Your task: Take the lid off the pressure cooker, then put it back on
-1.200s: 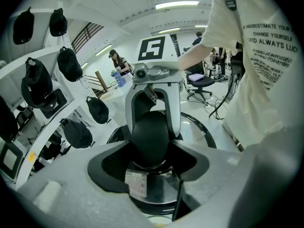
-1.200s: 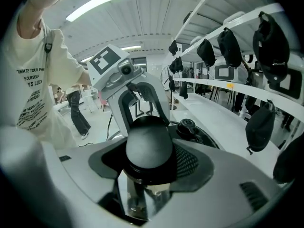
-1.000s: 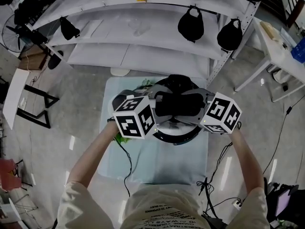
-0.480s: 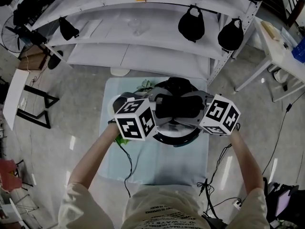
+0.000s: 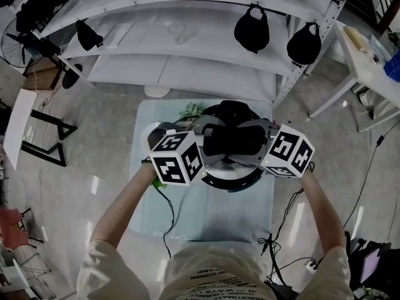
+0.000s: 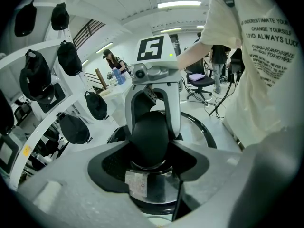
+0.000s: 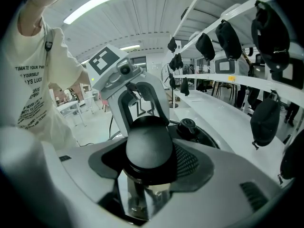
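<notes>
The steel pressure cooker (image 5: 231, 181) stands on a pale mat (image 5: 206, 211), with its lid on top. A black handle (image 5: 232, 139) runs across the lid. My left gripper (image 5: 203, 139) is shut on the handle's left end (image 6: 149, 137), which sits in the notch between the grey jaws. From the other side, my right gripper (image 5: 262, 140) is shut on the right end (image 7: 148, 148). Each gripper view shows the opposite gripper just beyond the handle. A black valve knob (image 7: 186, 126) sticks up from the lid. Below the left end, the steel side carries a sticker (image 6: 135, 184).
White shelving (image 5: 187, 67) with several black caps (image 5: 251, 31) hung on it rises behind the table. A green item (image 5: 190, 111) lies at the mat's far edge. Cables (image 5: 167, 211) trail over the mat's front. A white side table (image 5: 369, 67) stands at the right.
</notes>
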`<act>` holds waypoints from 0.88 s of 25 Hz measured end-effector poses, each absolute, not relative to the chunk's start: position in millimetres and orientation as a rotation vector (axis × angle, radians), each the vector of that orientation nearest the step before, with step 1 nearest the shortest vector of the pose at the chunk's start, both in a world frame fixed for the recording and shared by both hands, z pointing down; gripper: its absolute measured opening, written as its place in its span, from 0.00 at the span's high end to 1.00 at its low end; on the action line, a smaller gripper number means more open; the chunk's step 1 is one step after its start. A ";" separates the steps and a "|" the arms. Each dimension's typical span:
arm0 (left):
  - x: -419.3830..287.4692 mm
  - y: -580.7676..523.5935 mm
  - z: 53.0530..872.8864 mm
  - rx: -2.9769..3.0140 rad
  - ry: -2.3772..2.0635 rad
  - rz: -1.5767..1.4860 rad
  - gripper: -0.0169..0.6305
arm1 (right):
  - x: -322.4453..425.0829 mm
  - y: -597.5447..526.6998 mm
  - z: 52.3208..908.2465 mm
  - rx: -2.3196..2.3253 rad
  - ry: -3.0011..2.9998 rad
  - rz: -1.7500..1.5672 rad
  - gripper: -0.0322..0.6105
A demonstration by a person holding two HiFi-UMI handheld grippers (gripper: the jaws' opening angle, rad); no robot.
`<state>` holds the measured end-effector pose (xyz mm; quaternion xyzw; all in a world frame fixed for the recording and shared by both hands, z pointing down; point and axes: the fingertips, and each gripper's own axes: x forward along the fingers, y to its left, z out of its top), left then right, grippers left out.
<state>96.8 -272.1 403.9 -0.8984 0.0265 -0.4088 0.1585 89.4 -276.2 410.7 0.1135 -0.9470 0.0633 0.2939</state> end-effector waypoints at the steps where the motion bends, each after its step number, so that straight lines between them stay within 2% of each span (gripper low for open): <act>1: 97.2 -272.2 404.1 -2.570 0.077 -1.164 0.57 | 89.7 -276.3 411.0 0.303 -2.522 0.169 0.52; 13: 91.9 -273.1 404.3 -2.643 0.208 -1.091 0.57 | 89.1 -275.8 410.7 0.398 -2.544 0.125 0.51; 22: 82.4 -277.4 401.5 -2.744 0.566 -0.931 0.57 | 96.8 -281.2 407.7 0.557 -2.572 0.118 0.49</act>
